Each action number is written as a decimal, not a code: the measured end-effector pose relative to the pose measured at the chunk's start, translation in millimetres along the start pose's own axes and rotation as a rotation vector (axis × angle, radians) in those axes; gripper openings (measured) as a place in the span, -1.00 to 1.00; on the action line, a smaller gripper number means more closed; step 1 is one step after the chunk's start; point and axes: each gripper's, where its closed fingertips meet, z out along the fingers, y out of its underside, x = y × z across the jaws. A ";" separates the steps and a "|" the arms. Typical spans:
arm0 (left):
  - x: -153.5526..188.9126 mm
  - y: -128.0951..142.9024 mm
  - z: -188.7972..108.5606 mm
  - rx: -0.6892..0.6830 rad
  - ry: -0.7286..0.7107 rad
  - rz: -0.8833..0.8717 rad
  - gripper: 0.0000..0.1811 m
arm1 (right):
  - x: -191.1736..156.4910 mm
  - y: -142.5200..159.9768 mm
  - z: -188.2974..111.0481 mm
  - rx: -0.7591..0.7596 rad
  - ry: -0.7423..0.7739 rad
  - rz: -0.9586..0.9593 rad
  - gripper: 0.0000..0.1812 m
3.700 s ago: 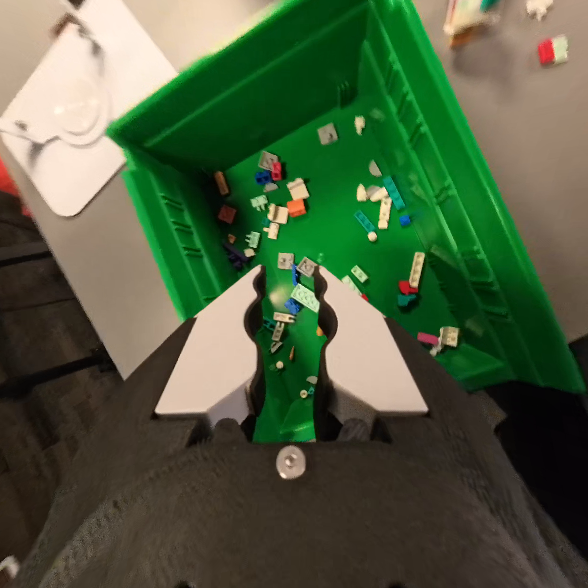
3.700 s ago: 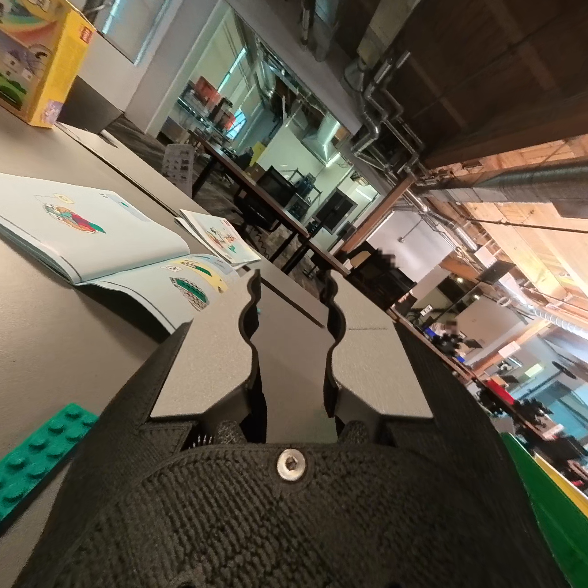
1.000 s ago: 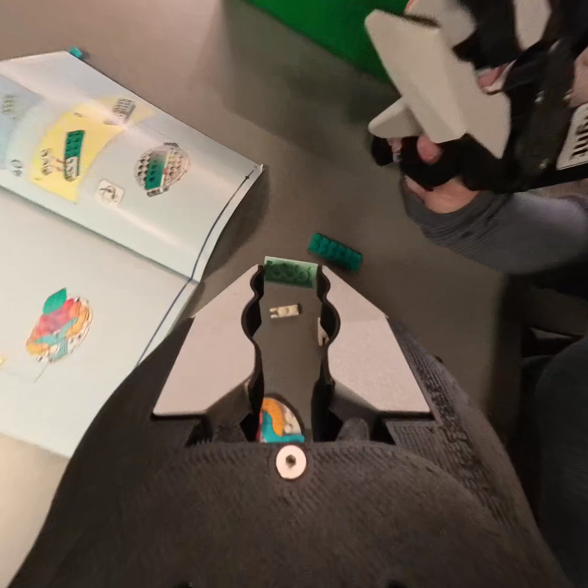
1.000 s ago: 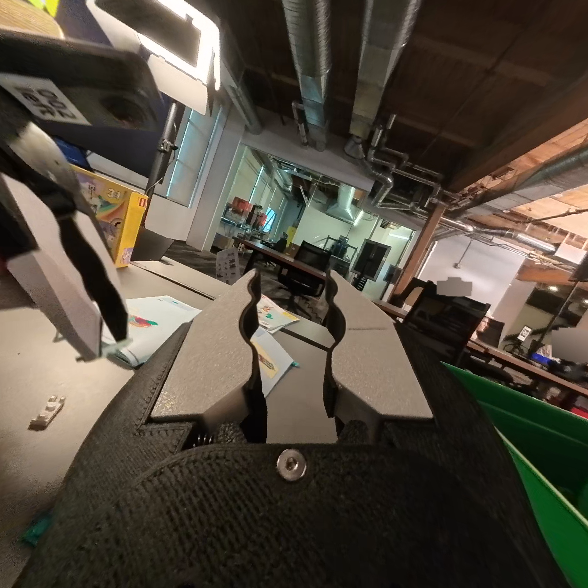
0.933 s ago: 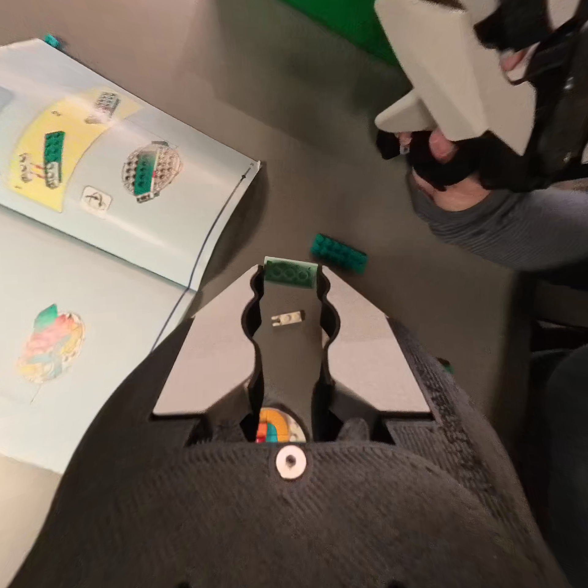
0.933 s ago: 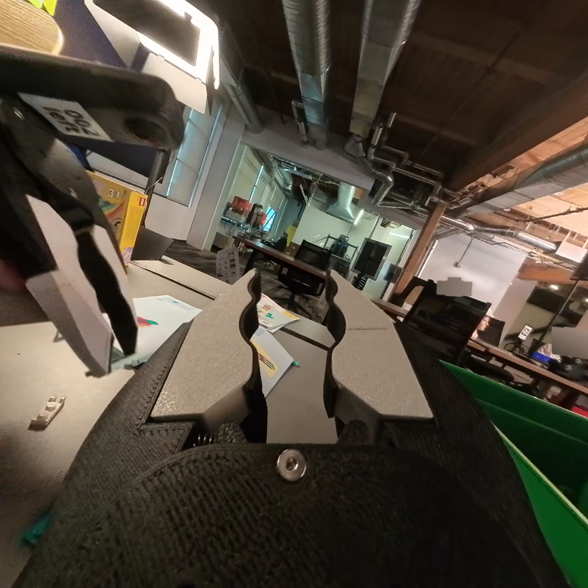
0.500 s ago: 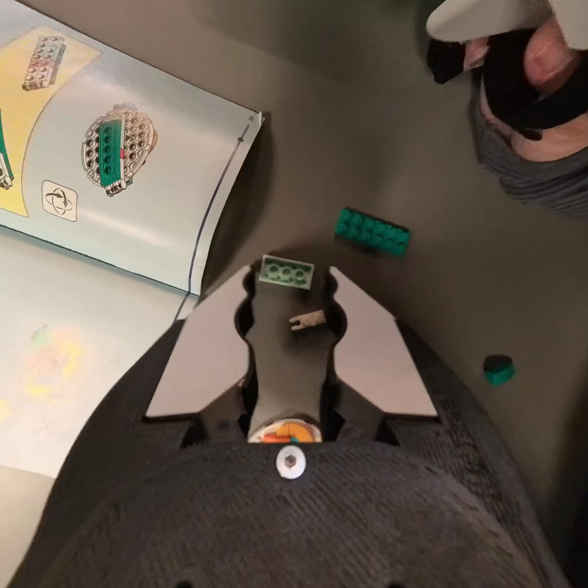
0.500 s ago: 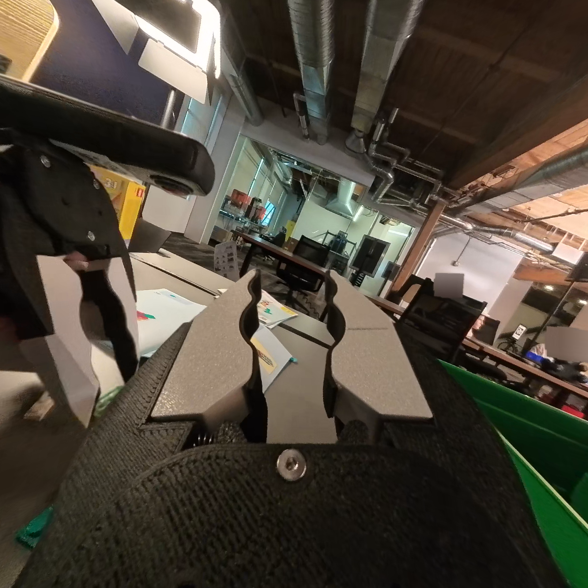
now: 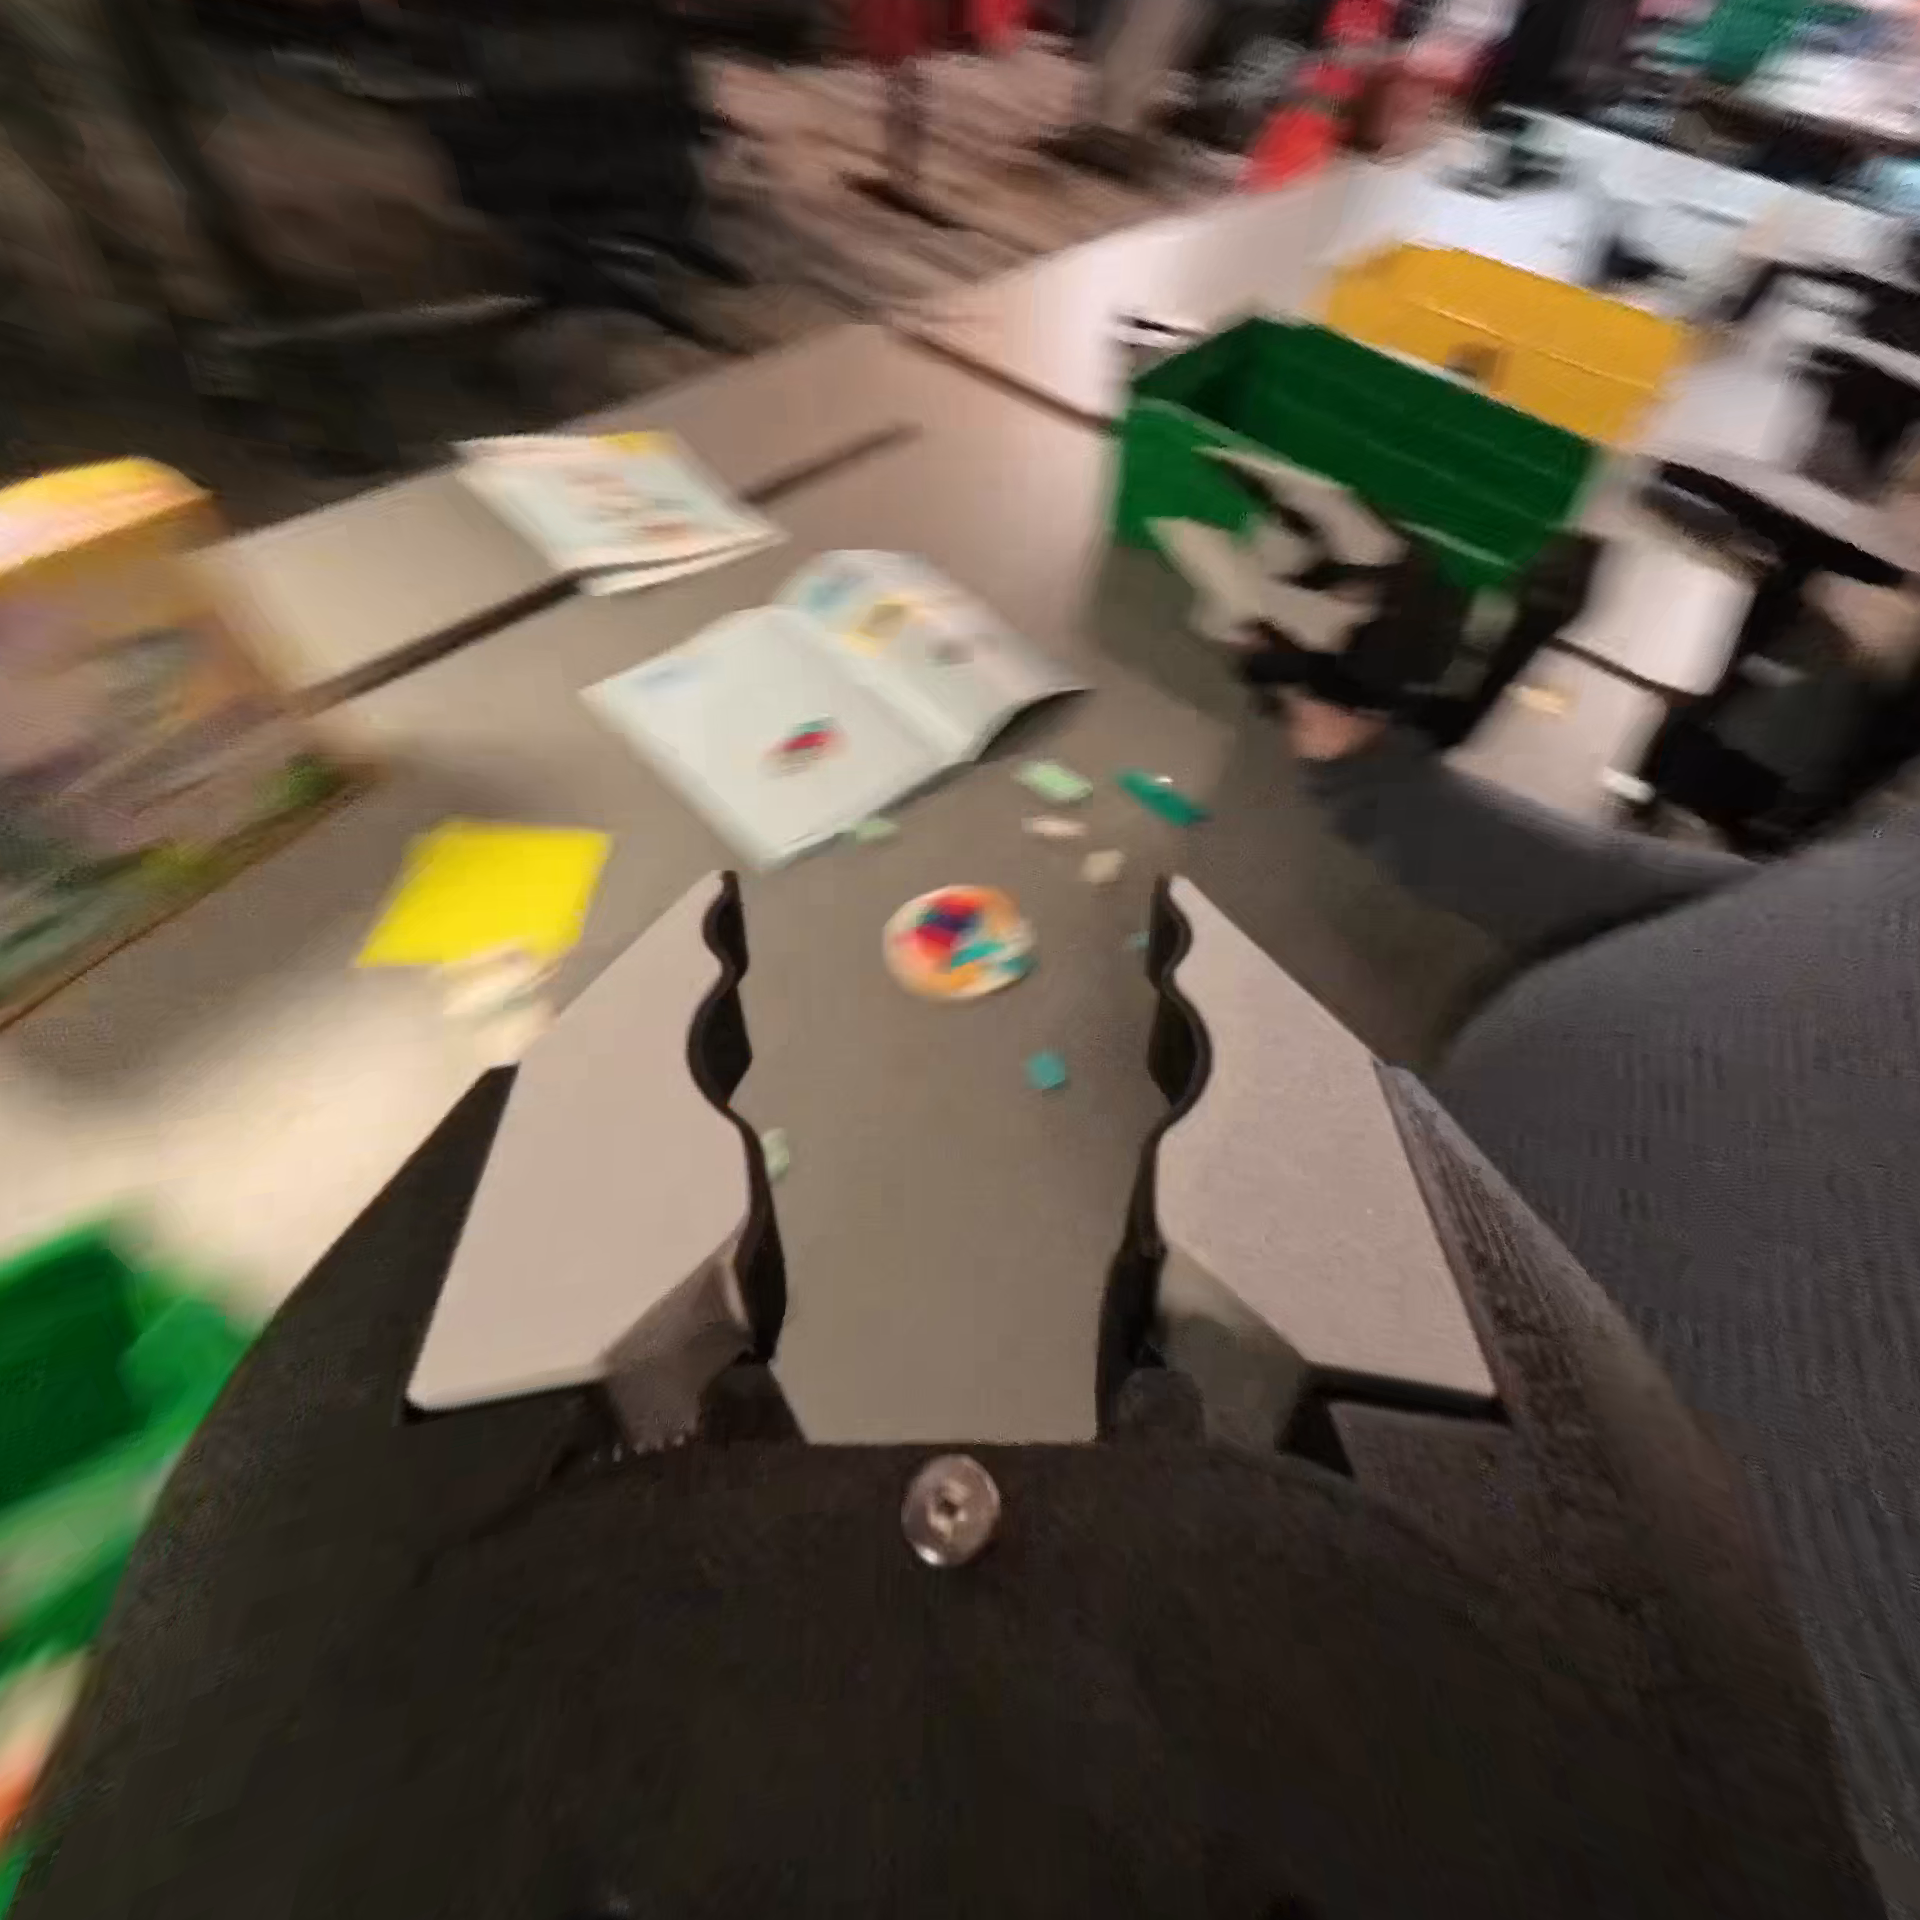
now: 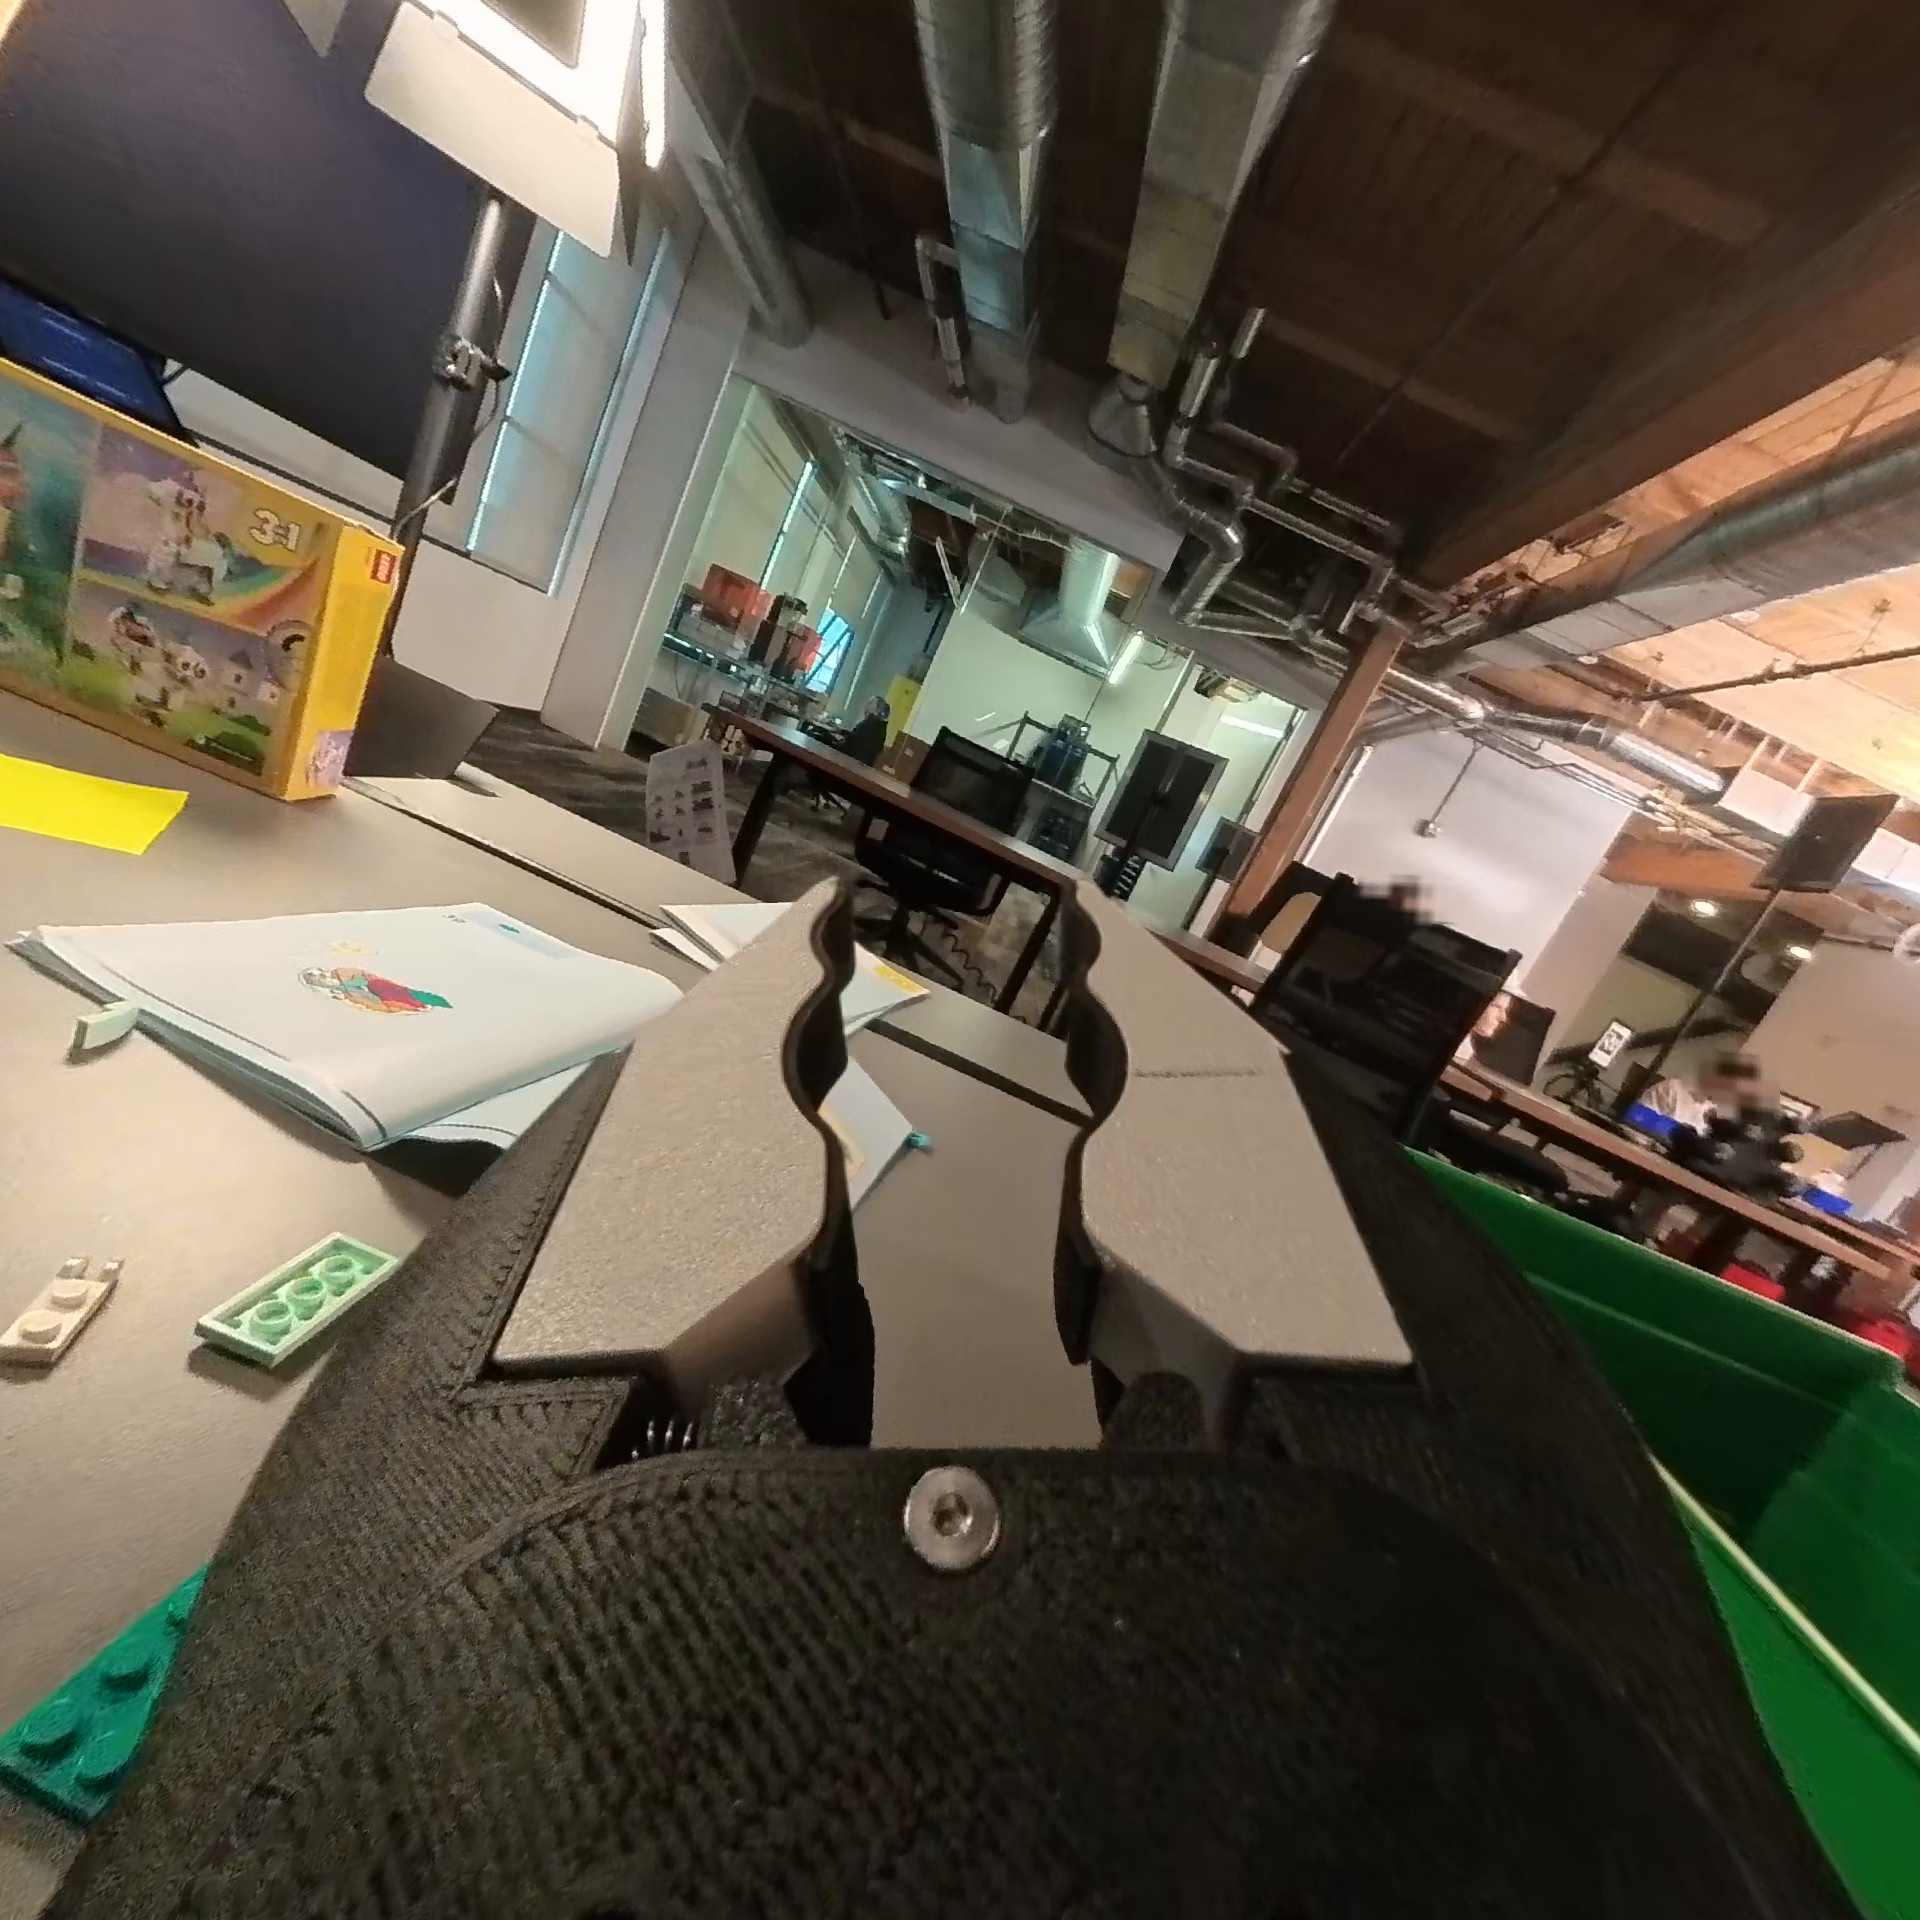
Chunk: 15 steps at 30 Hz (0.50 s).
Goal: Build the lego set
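Grey surface (image 10: 156, 1195) left of the right claw (image 10: 951, 930), gaping and empty like the left claw (image 9: 940, 904): mint plate (image 10: 296, 1307), light, stiff, thin; pinch its long edges.

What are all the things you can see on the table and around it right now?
Round multicoloured lego plate: one, on the grey table ahead of the left gripper.
Light green flat lego plate: one, on the table left of the right gripper.
Pale grey small lego plate: one, left of the light green plate.
Dark teal studded lego plate: one, at the lower left edge of the right wrist view.
Open instruction booklet: one, pale blue, mid-table.
Yellow lego box: one, far left.
Yellow paper sheet: one, before the box.
Green plastic bin: one, beside the right gripper.
Left gripper: open, empty.
Right gripper: open, empty.
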 end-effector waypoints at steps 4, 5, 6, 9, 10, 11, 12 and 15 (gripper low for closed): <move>-116.5 58.4 -107.9 -0.082 -0.435 -0.240 -0.39 | 4.4 4.1 0.8 -0.029 0.035 -0.024 -0.59; -134.9 77.9 -119.7 -0.120 -0.459 -0.293 -0.45 | 5.1 5.8 1.4 -0.039 0.042 -0.032 -0.58; -151.7 97.3 -126.1 -0.159 -0.470 -0.337 -0.53 | 6.0 7.5 1.8 -0.050 0.050 -0.038 -0.58; -193.6 151.6 -125.5 -0.273 -0.481 -0.422 -0.70 | 10.3 11.7 1.4 -0.077 0.076 -0.049 -0.59; -201.8 167.0 -121.4 -0.313 -0.467 -0.441 -0.77 | 11.6 12.8 1.1 -0.085 0.084 -0.054 -0.59; -205.2 180.3 -115.5 -0.355 -0.431 -0.451 -0.84 | 12.5 13.9 1.0 -0.093 0.091 -0.061 -0.58; -207.8 192.2 -110.3 -0.398 -0.404 -0.465 -0.86 | 12.9 14.8 1.0 -0.101 0.097 -0.073 -0.58; -217.2 212.9 -99.4 -0.475 -0.382 -0.460 -0.87 | 11.6 15.5 1.4 -0.117 0.105 -0.123 -0.59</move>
